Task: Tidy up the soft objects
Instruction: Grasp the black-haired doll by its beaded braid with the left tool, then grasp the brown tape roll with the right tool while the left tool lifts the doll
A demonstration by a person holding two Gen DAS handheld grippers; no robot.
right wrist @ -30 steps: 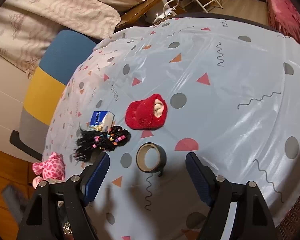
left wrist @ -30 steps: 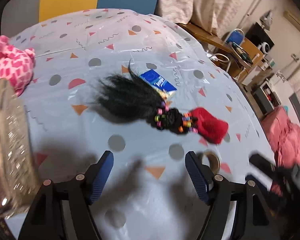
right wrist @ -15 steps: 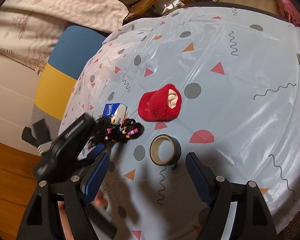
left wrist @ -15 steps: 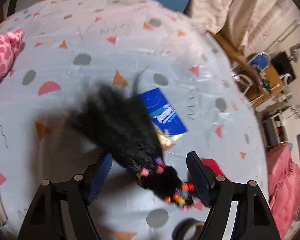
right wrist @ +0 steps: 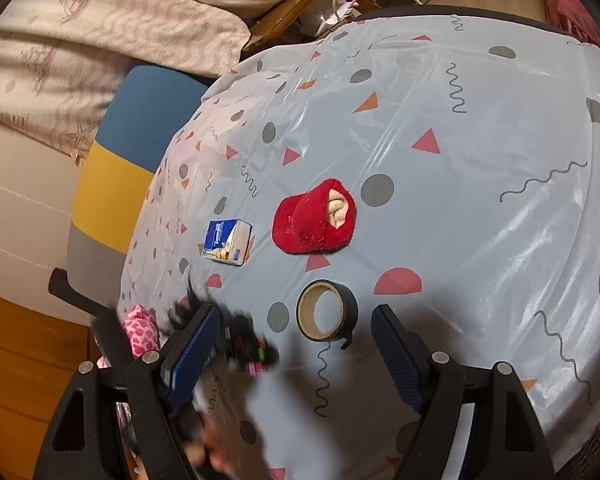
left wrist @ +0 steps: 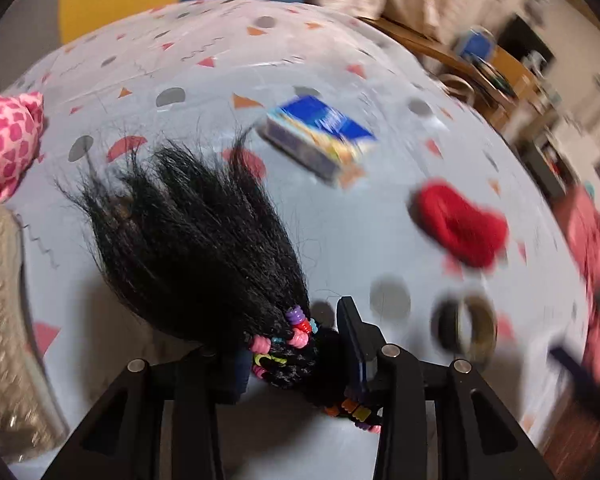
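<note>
My left gripper (left wrist: 296, 356) is shut on the beaded end of a black hair piece (left wrist: 188, 240), whose loose hair fans up and left. The hair piece shows blurred in the right wrist view (right wrist: 244, 344), at the lower left. A red fuzzy slipper (left wrist: 460, 228) lies on the table to the right; it also shows in the right wrist view (right wrist: 316, 224). A pink spotted plush (left wrist: 8, 136) sits at the far left, and in the right wrist view (right wrist: 140, 328). My right gripper (right wrist: 296, 344) is open and empty above the tape roll (right wrist: 326, 316).
A blue tissue pack (left wrist: 320, 136) lies beyond the hair, also in the right wrist view (right wrist: 228, 242). The tape roll (left wrist: 466, 330) lies right of my left gripper. A shiny woven basket (left wrist: 4, 320) stands at the left edge. A patterned cloth (right wrist: 480, 160) covers the round table.
My left gripper moved in onto the hair piece and closed on its beaded end. The hair piece has shifted left, away from the slipper. My right gripper stayed open.
</note>
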